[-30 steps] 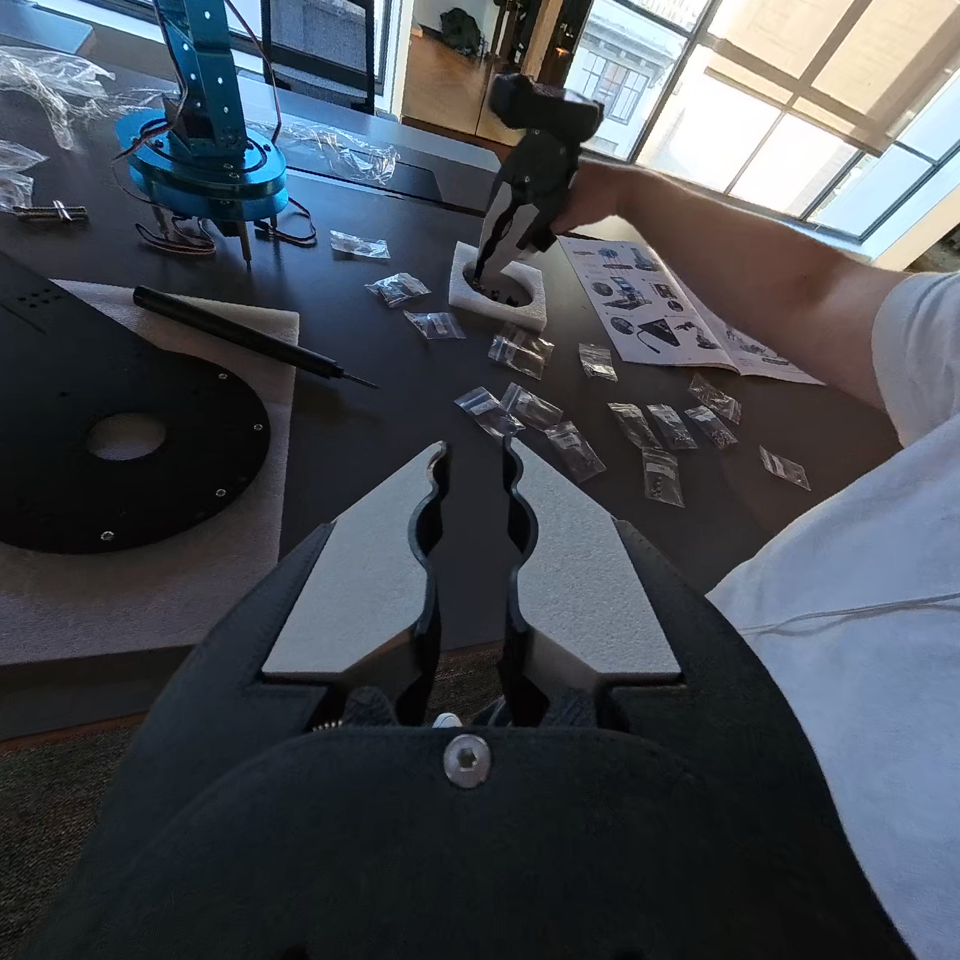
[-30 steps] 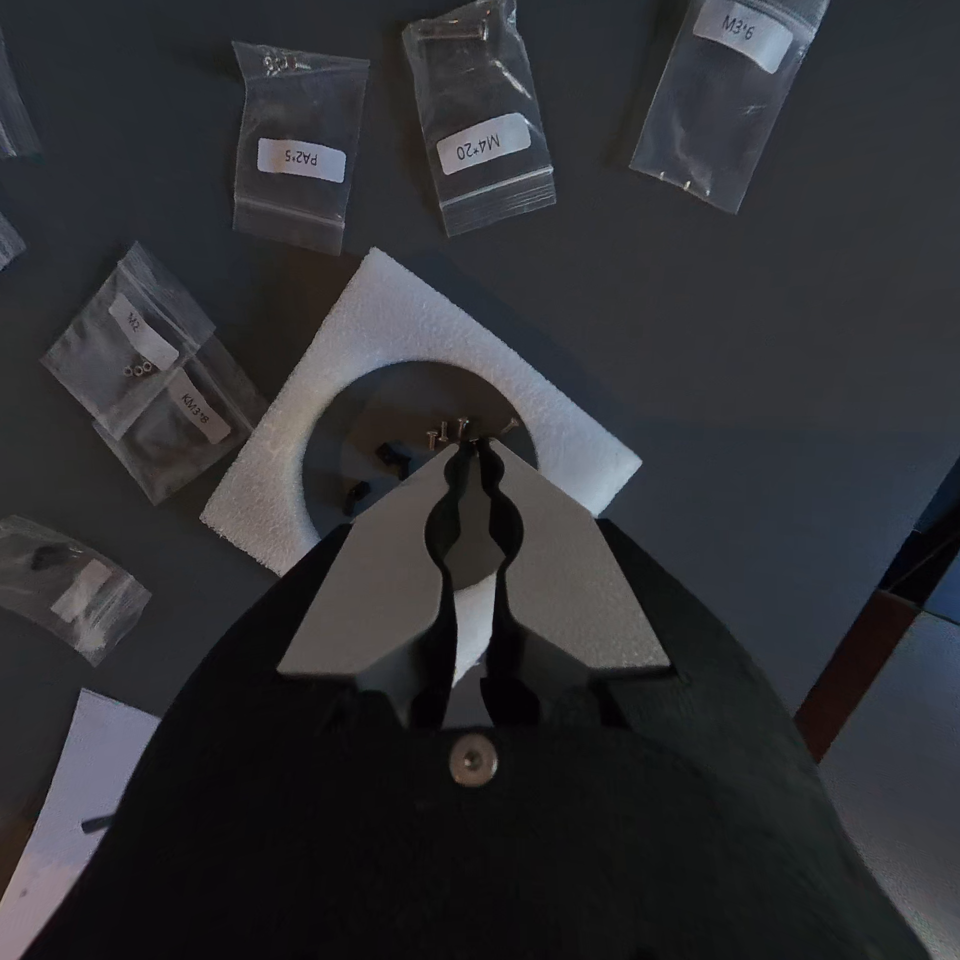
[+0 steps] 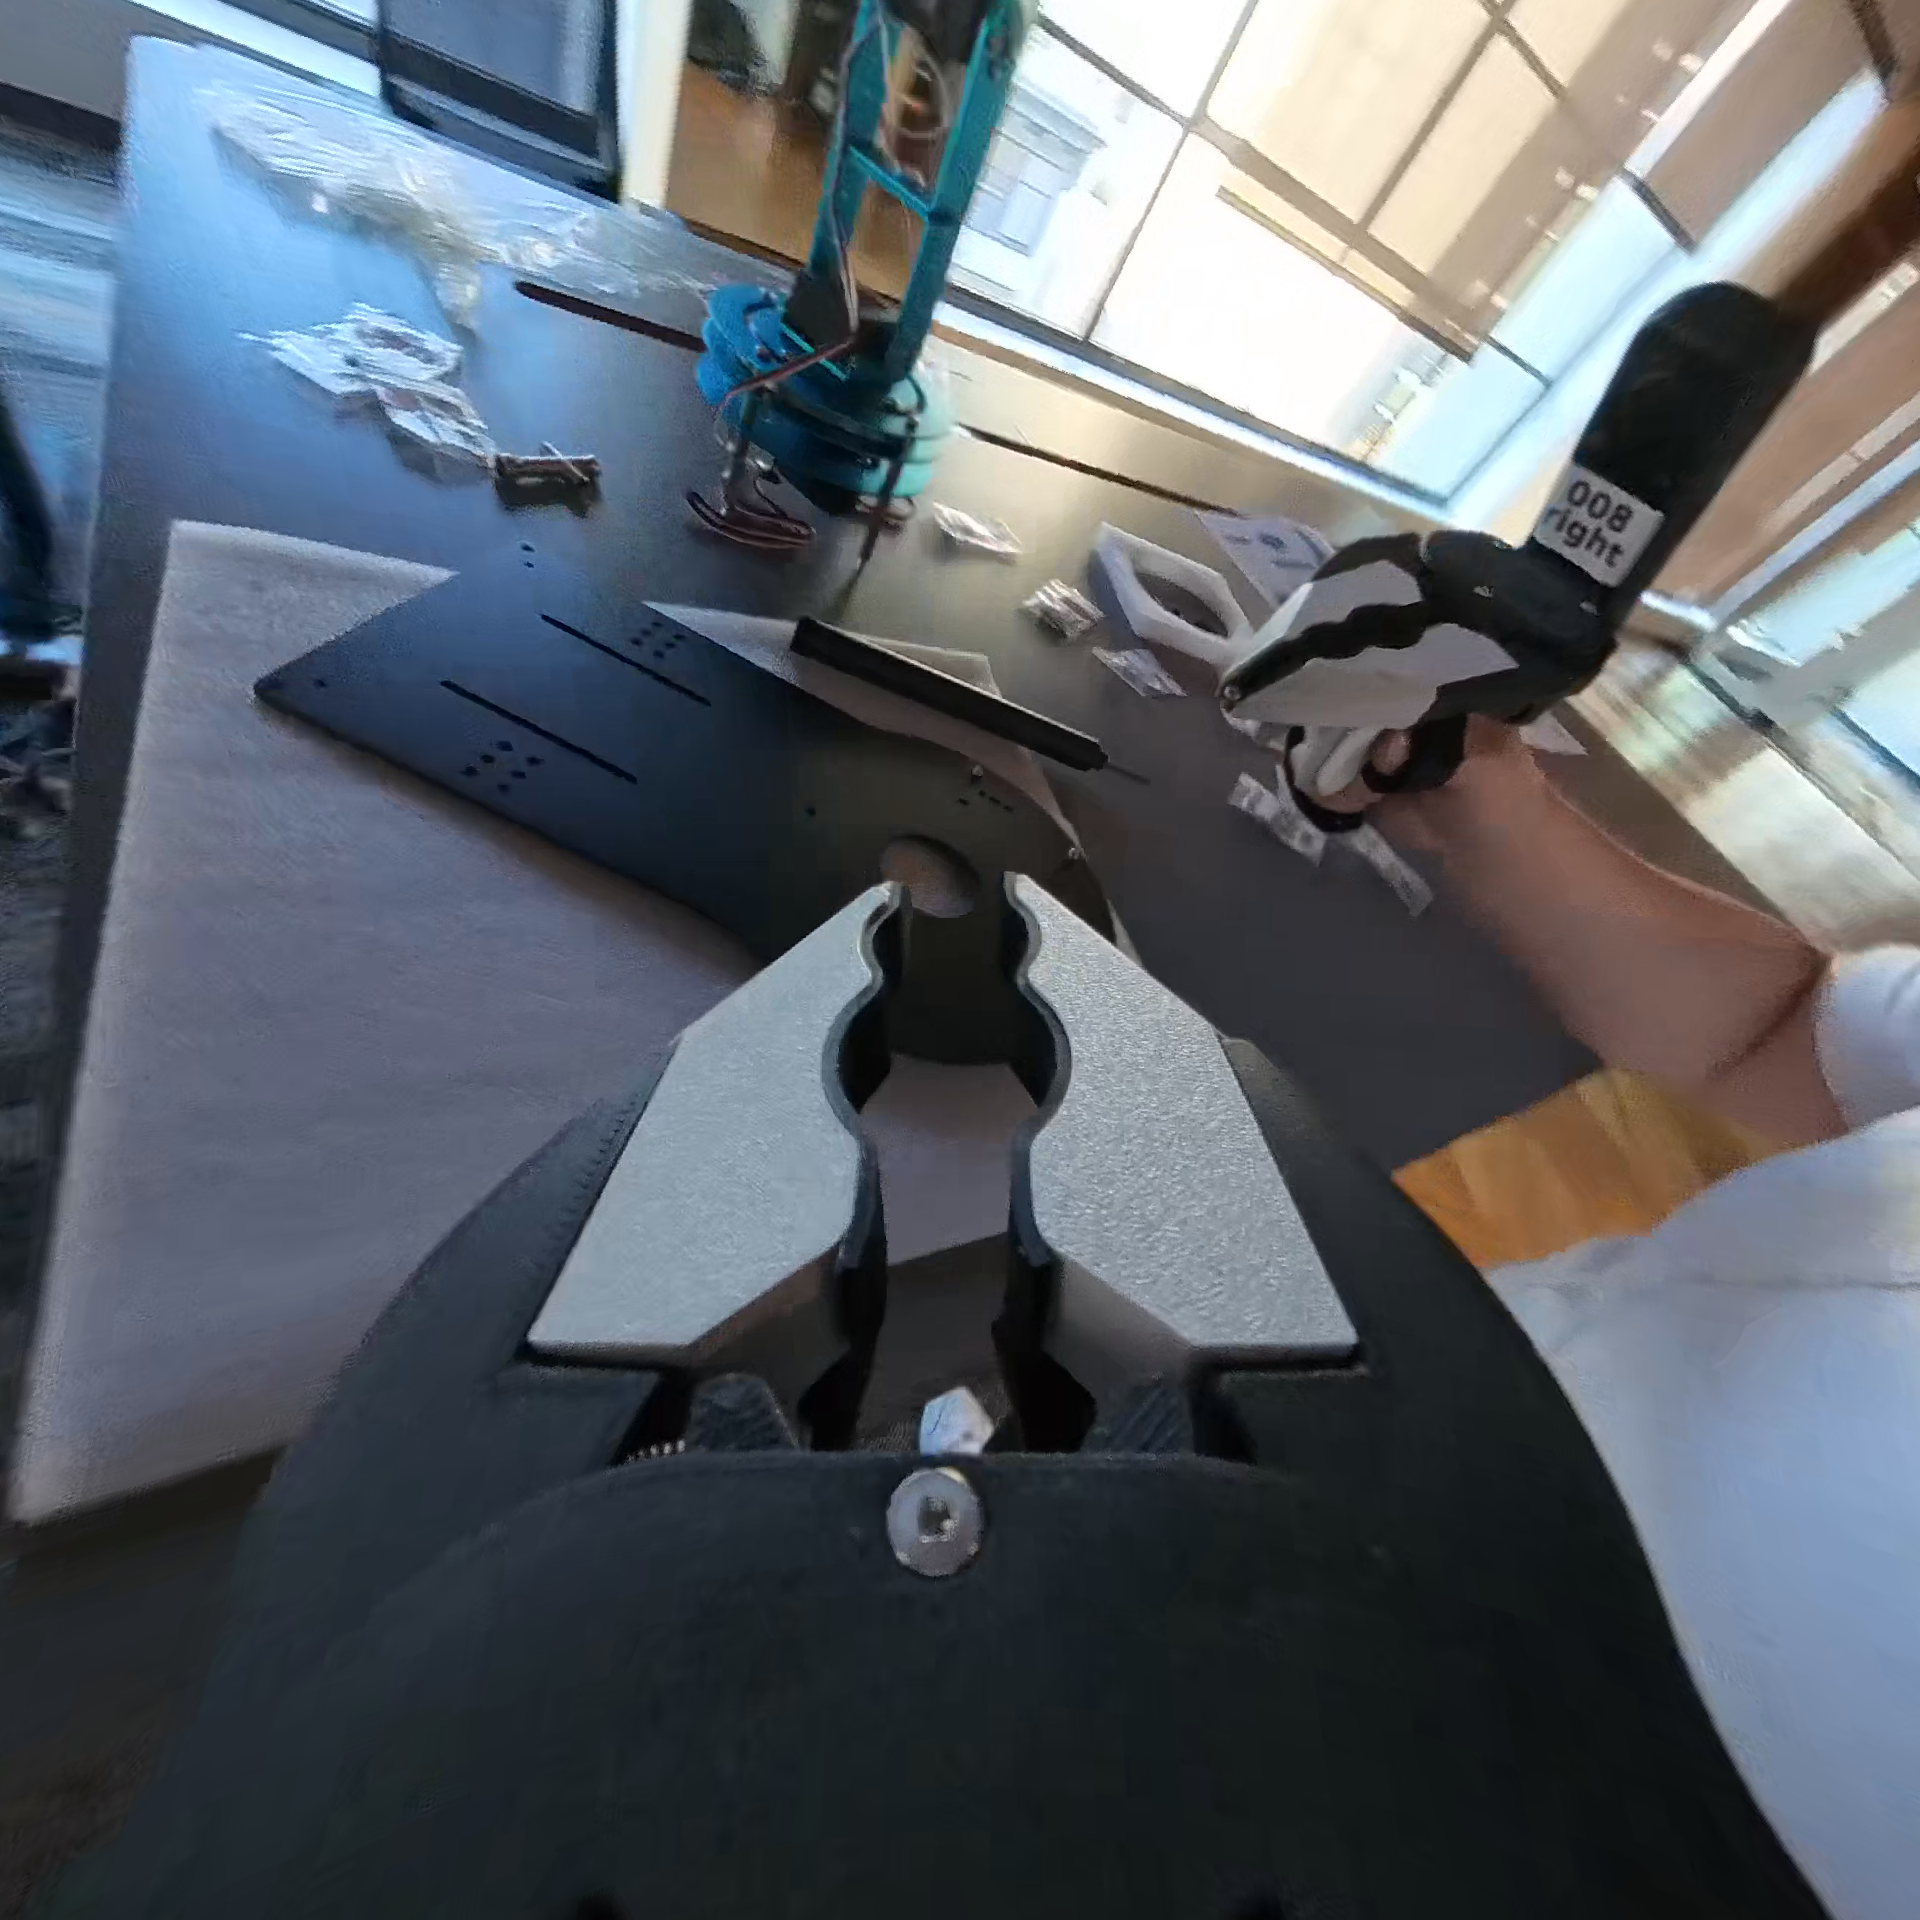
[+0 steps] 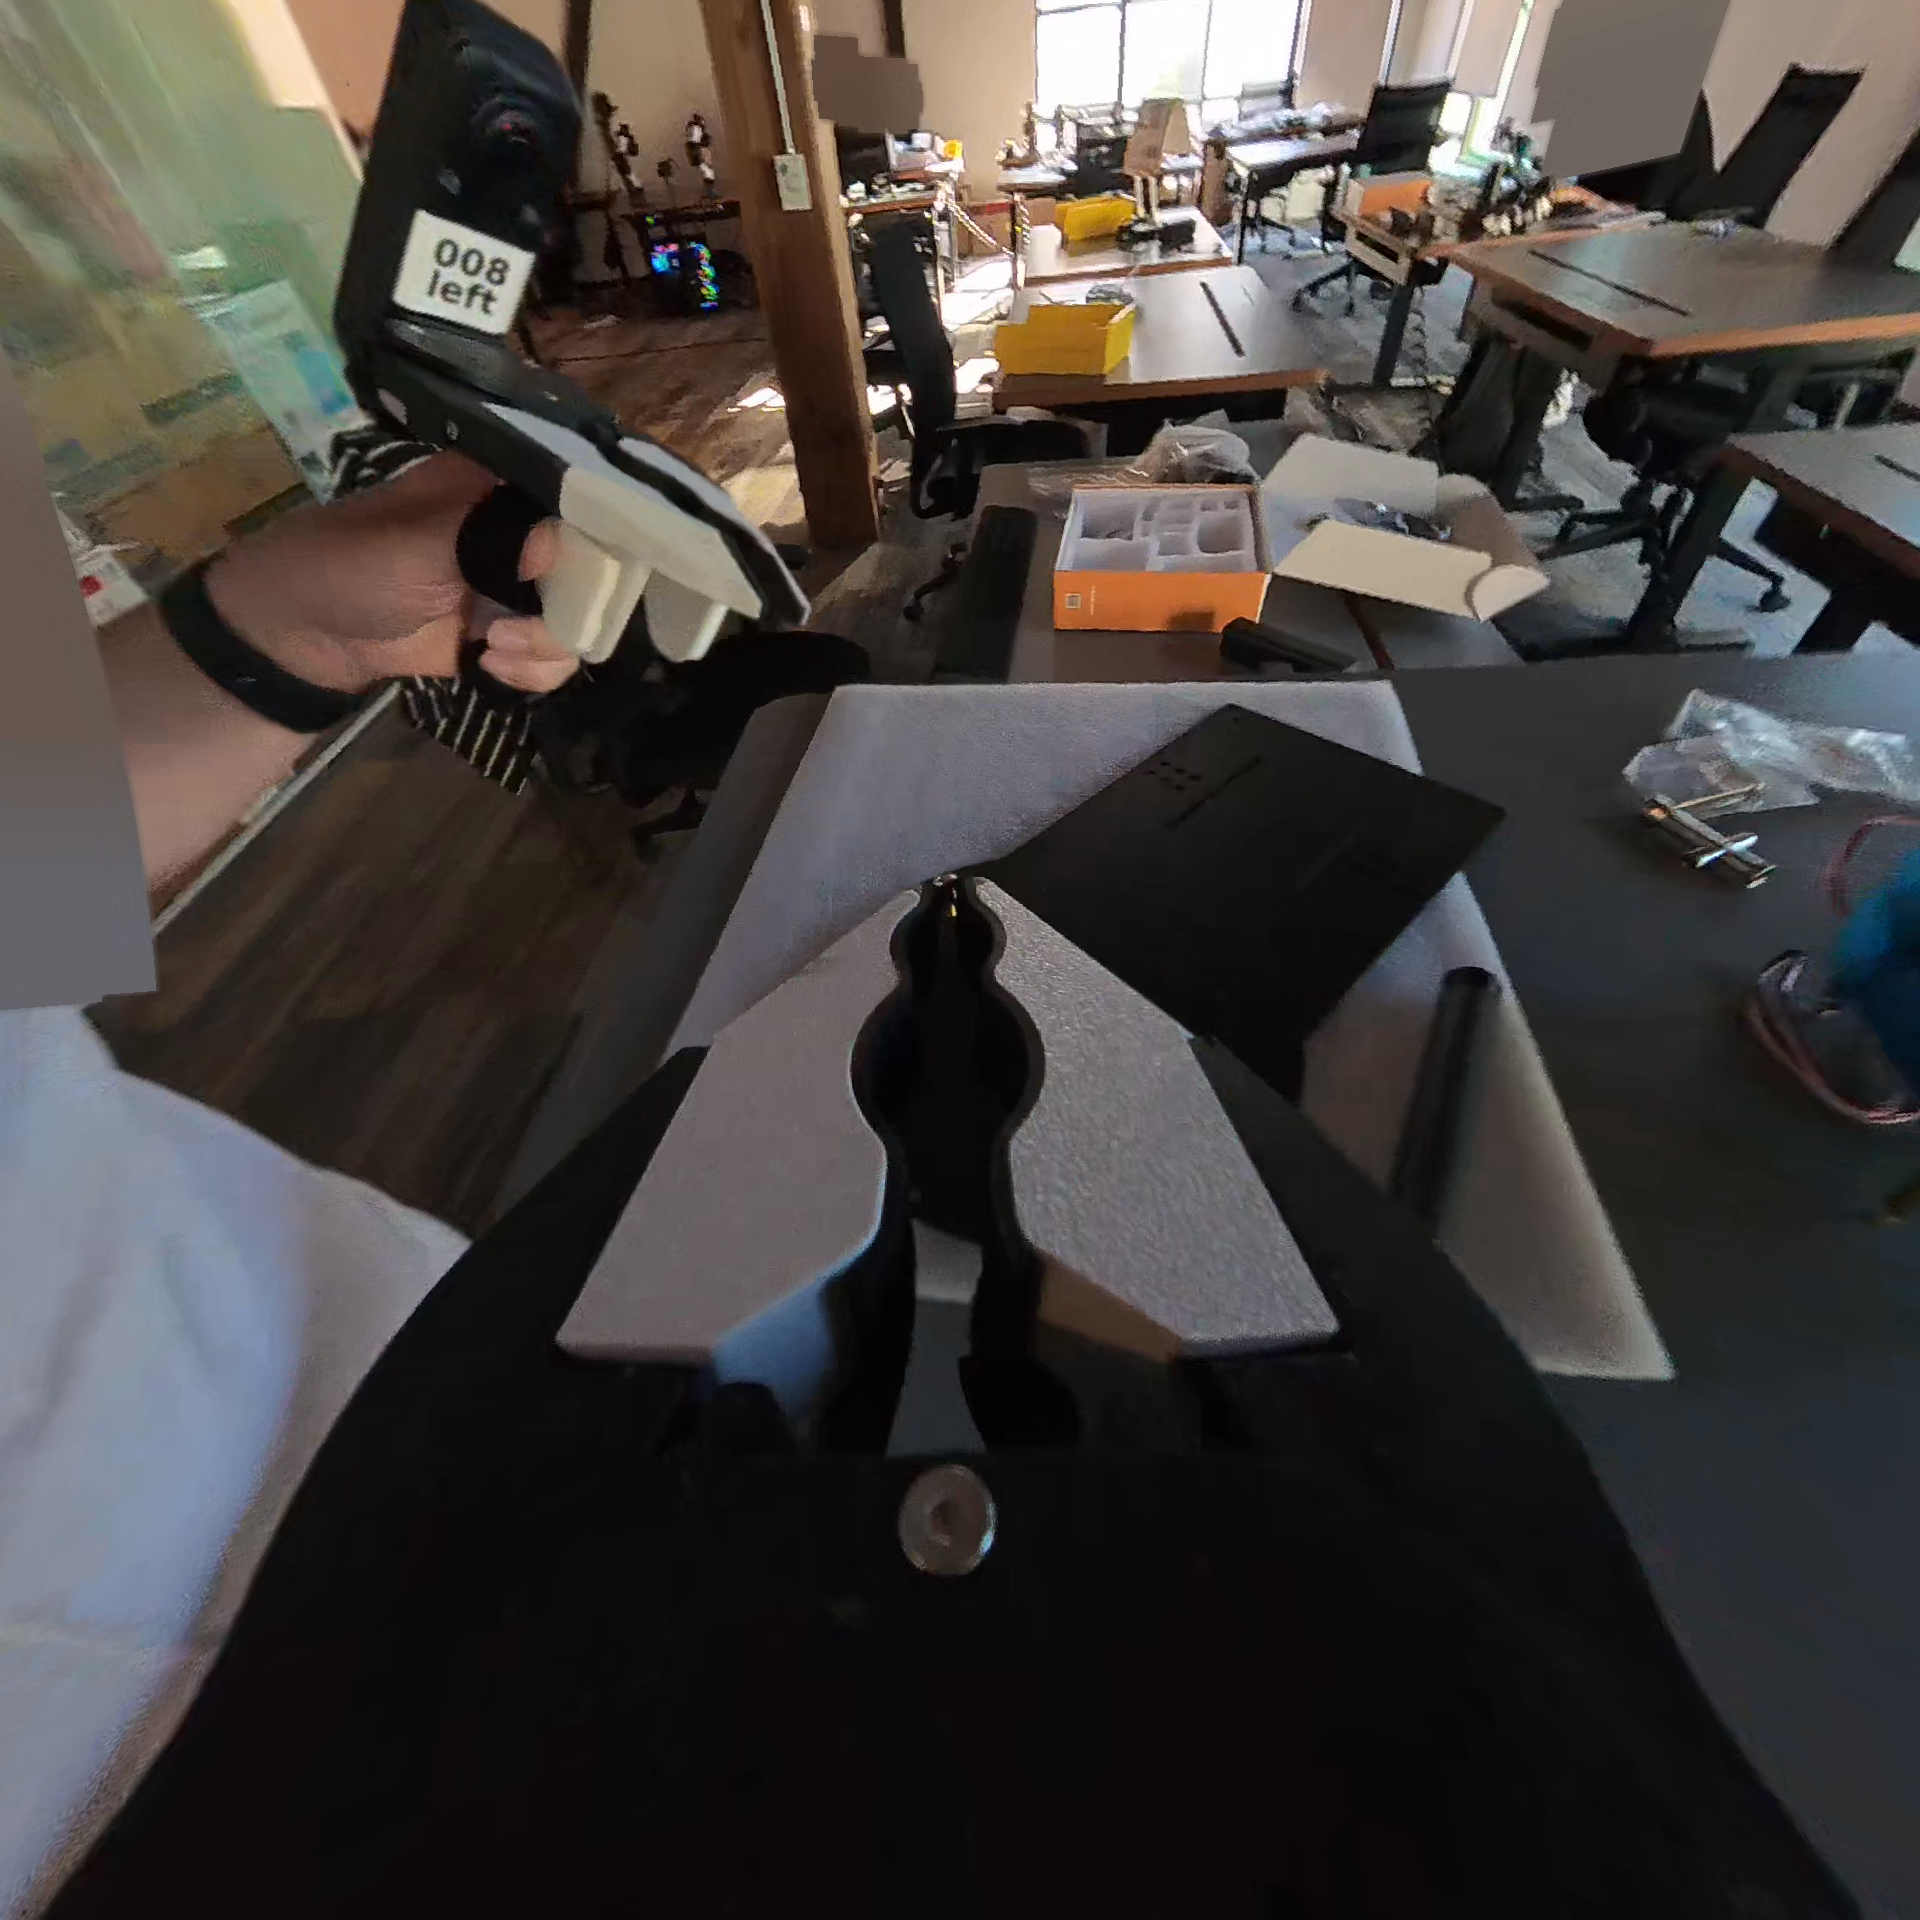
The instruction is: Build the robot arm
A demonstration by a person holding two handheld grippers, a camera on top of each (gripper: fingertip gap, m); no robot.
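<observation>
— Now, your right gripper (image 4: 948, 896) is pinched shut at the very tips on something tiny and glinting. It looks like a small screw (image 4: 943, 884), though it is too small to be sure.

— Where does that put it against the black plate (image 3: 582, 717)?

— Above the plate's near edge, off the surface. You hold it in the air over the white foam sheet (image 3: 312, 987) that the plate lies on.

— And your left gripper (image 3: 945, 904)?

— Its jaws stand apart with nothing between them. It hovers just short of the plate's round hole (image 3: 935, 868), touching nothing.

— How will that screw behave for you?

— I judge it hard, nearly weightless and slick. Only the fingertips have it, so a slight tilt or a loosened squeeze could drop it, and it would roll or bounce off the plate. Gripped across the shank under the head, it should sit steadier than by the head.

— What else lies about the plate?

— A black screwdriver (image 3: 935, 691) rests at its far edge. Beyond that stands a blue turntable assembly (image 3: 821, 436). A white foam ring (image 3: 1153, 613) and small clear bags (image 3: 1060, 603) lie well apart from the plate, on your right gripper's side.
</observation>
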